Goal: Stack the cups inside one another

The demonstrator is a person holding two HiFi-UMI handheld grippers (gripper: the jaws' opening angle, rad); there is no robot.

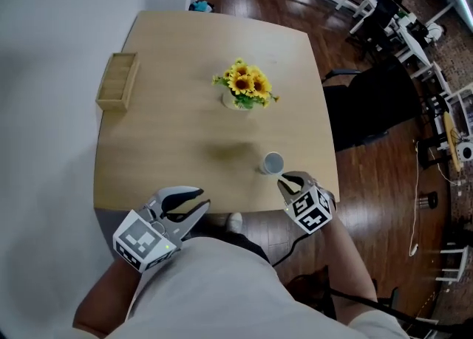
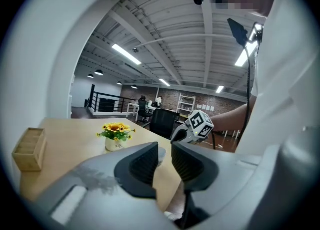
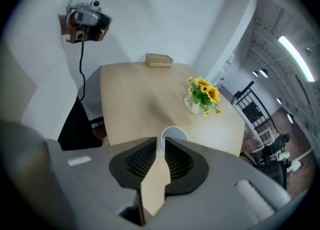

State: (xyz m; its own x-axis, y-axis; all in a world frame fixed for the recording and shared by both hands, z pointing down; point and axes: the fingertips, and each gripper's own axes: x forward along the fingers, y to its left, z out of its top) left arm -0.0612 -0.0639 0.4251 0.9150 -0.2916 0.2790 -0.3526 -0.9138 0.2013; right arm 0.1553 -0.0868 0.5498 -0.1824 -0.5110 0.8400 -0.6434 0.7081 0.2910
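A round, smooth pale cup (image 1: 273, 162) is stood upright on the light wood bench (image 1: 177, 153), close to the near right edge. The right claw (image 1: 285, 179) is parked just beside it, ribbed pads slightly apart, nothing clamped. The left claw (image 1: 203, 199) is held at the near left edge, also parted and empty.

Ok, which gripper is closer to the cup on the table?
Right. The right gripper sits just beside the cup, on its near side, jaws slightly apart. The left gripper hangs at the near edge of the table, off to the cup's left.
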